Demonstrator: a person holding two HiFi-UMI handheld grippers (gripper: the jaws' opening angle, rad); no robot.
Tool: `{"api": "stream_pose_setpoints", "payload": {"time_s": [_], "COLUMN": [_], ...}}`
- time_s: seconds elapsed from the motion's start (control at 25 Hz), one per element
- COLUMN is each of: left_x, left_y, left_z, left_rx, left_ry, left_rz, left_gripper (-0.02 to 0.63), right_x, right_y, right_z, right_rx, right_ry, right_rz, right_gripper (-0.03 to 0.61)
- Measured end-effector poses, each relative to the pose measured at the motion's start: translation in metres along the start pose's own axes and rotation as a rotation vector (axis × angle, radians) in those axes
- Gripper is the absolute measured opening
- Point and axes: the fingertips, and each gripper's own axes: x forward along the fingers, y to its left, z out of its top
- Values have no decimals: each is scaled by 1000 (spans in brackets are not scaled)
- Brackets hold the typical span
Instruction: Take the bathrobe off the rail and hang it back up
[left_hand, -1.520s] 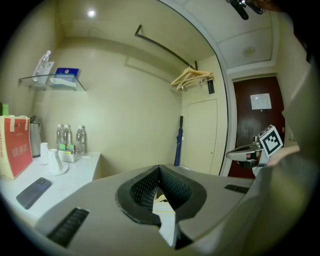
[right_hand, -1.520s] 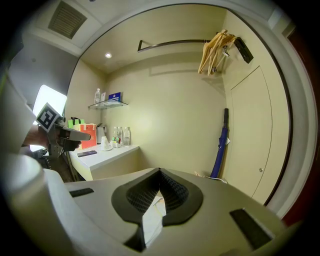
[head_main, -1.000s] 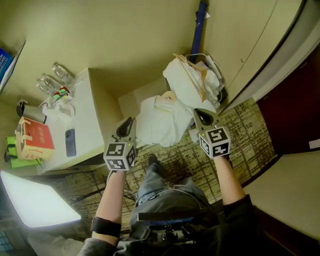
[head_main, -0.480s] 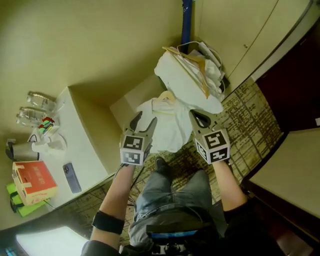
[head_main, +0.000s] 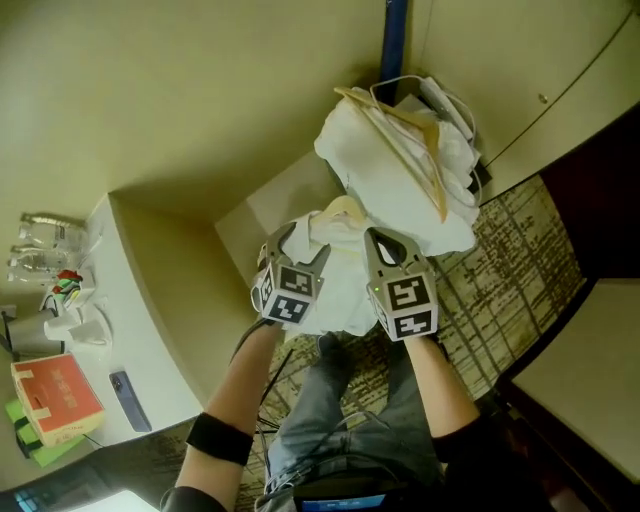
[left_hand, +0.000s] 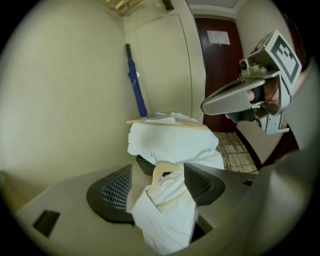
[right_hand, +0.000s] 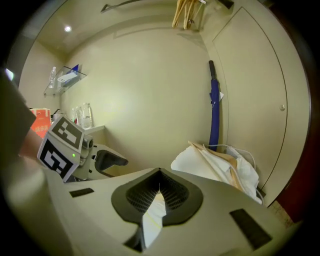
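Right gripper (right_hand: 159, 189) is clamped tight on a fold of the white cotton bathrobe (left_hand: 167, 212). The bathrobe hangs in the air as a bunched, creased bundle with a pale yellow trim line, its collar draped over a light wooden hanger (left_hand: 161, 171). Left gripper (head_main: 297, 243) has just been opening its jaws. They stand wide either side of the bundle, not squeezing it. Just behind sits a heap of white cloth (head_main: 390, 175).

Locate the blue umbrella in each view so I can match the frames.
Head view: blue umbrella at top edge, right of centre.
Left gripper view: umbrella upper left of centre, leaning on the wall.
Right gripper view: umbrella right of centre, upright.
Shared landmark: white cloth pile with wooden hangers at its foot.
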Motion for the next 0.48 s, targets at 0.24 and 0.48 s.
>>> {"api": "stream_pose_setpoints", "payload": {"time_s": [0.24,0.48], "left_x": [89,163], "left_y": [-1,-1], "left_z": [-40,-67], "left_rx": [43,137], "left_ry": [57,96], "left_rz": [-21,-36], "left_gripper": [324,324], "right_x": [54,89], "right_y": [-17,-27], "right_z": [-60,-103], "right_rx": [40,65], "right_ry": [32,33], "right_rz": [8,8], "right_gripper": [21,21]}}
